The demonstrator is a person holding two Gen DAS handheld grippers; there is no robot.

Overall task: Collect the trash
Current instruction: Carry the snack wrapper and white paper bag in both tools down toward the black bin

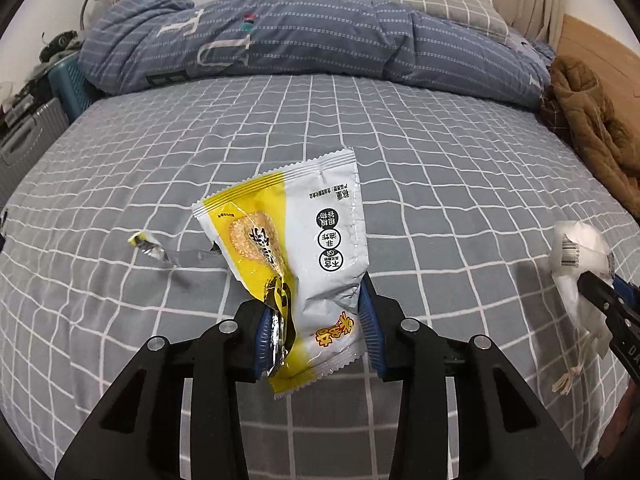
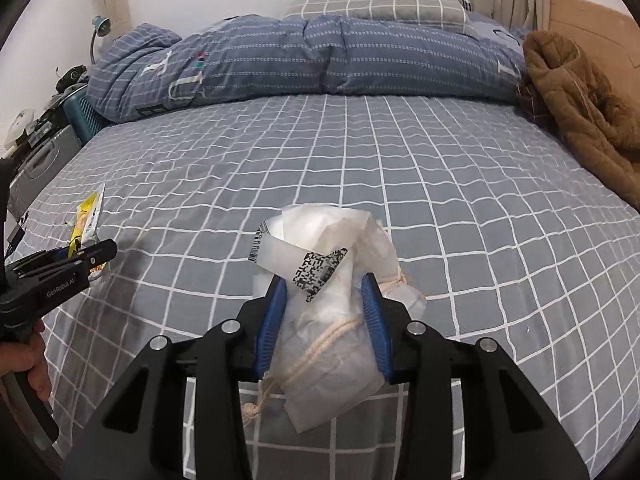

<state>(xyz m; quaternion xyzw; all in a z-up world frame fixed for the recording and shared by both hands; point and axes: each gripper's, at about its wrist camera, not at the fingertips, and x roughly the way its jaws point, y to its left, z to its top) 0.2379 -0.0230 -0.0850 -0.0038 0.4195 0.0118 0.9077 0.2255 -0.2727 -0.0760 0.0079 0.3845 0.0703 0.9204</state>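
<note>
Yellow-and-white crinkly foil snack wrapper [image 1: 296, 248] sits pinched in the left gripper [image 1: 316, 320] above the grey checked bedsheet [image 1: 440, 168]; the right gripper [image 2: 326, 328] clamps a crumpled white drawstring pouch [image 2: 332, 280]. Best to keep both squeezes firm while carrying them off; a torn foil scrap [image 1: 150, 246] remains.

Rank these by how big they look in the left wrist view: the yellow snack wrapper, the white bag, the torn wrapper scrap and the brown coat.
1. yellow snack wrapper, though it is nearest the camera
2. brown coat
3. white bag, partly cut off by the right gripper
4. torn wrapper scrap
</note>
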